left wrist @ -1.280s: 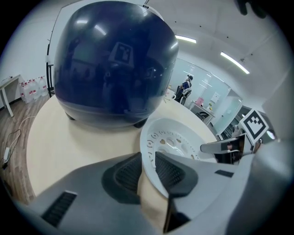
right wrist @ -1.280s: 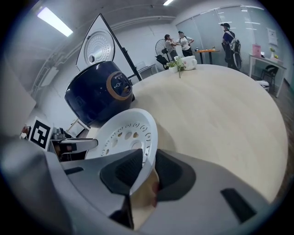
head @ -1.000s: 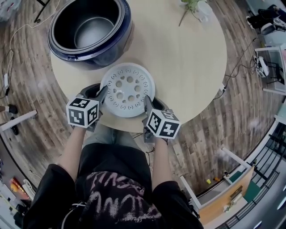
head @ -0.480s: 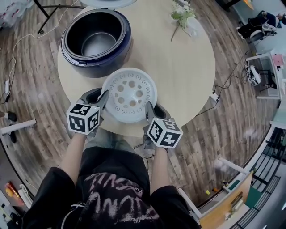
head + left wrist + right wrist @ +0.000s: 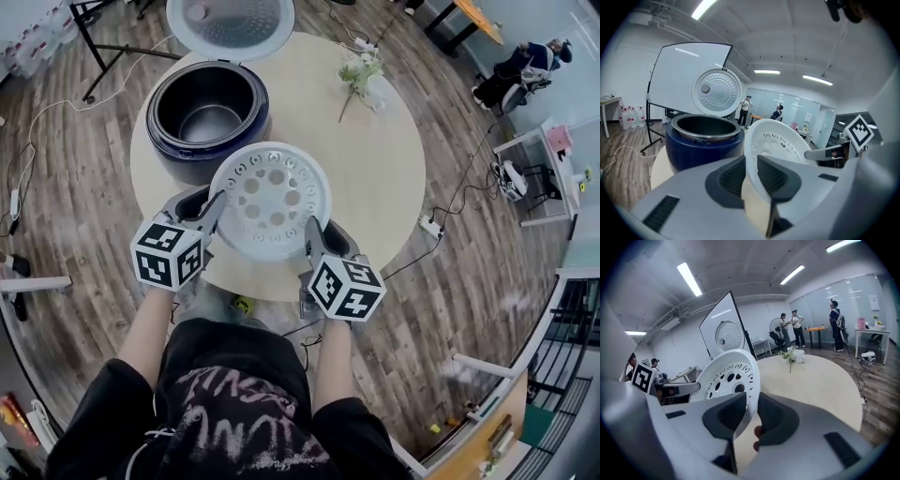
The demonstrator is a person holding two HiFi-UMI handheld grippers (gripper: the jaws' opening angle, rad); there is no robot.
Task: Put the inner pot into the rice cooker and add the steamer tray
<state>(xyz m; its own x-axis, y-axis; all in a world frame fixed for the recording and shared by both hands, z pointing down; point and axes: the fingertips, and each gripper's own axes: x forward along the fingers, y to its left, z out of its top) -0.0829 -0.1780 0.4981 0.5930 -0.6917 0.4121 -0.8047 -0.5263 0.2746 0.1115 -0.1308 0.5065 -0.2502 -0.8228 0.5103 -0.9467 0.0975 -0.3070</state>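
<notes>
**Steamer tray gripped on two sides, just short of the open cooker**

On the round pale wooden table (image 5: 394,178), the dark blue rice cooker (image 5: 173,155) is seen with its lid (image 5: 230,23) tipped open, and the dark metal inner pot (image 5: 208,112) is judged already seated inside. The white perforated round plastic steamer tray (image 5: 270,199) is held off the tabletop on the cooker's near side. Its rim is pinched on one side by the narrowly parted left gripper (image 5: 216,204) and on the other by the right gripper (image 5: 311,232). The tray should be kept level, centred over the pot mouth, lowered evenly, and released only once seated.
</notes>
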